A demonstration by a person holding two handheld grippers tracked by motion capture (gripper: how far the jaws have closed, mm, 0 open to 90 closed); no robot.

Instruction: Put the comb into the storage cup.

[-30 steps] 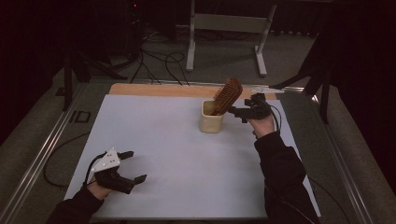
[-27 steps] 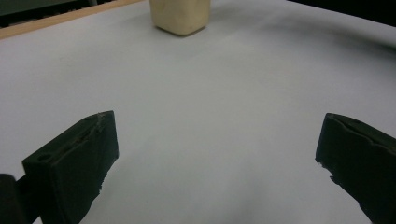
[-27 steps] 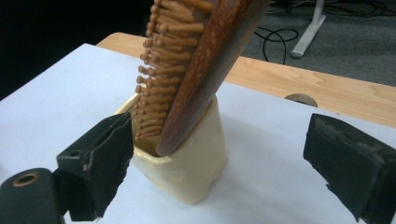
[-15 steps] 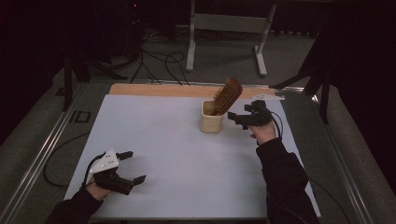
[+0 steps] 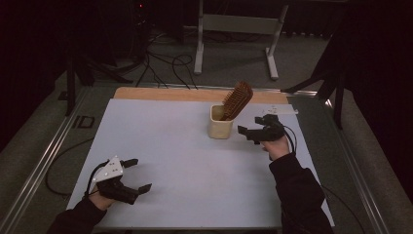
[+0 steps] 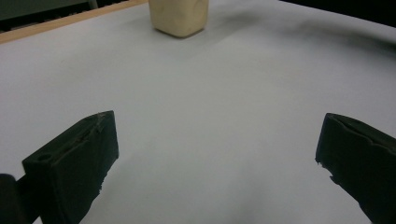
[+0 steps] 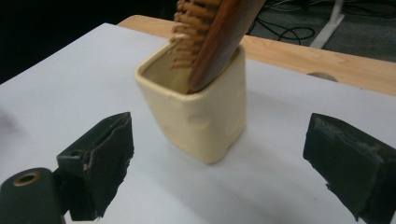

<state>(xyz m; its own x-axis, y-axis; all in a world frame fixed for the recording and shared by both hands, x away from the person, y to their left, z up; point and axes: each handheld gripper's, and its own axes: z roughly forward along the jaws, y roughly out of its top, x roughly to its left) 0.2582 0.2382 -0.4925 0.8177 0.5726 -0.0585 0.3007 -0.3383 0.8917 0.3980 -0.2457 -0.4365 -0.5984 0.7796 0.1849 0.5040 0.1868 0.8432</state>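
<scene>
White table point(image 5: 185, 146) bears a cream cup point(image 5: 220, 122) holding a wooden brush point(image 5: 237, 100).

A: Left gripper point(image 5: 130, 174), lower left of the high view: black body, grey three-cornered plate on top, black cable looping off to the left.

B: Right gripper point(image 5: 252, 130), right of centre: all black, cable curling at its right. Dark long sleeves on both arms.

A: Jaws close up: blocky matte black pads, edges chipped and ragged. A round brass-ringed hole sits at the lower left of the right gripper view.
</scene>
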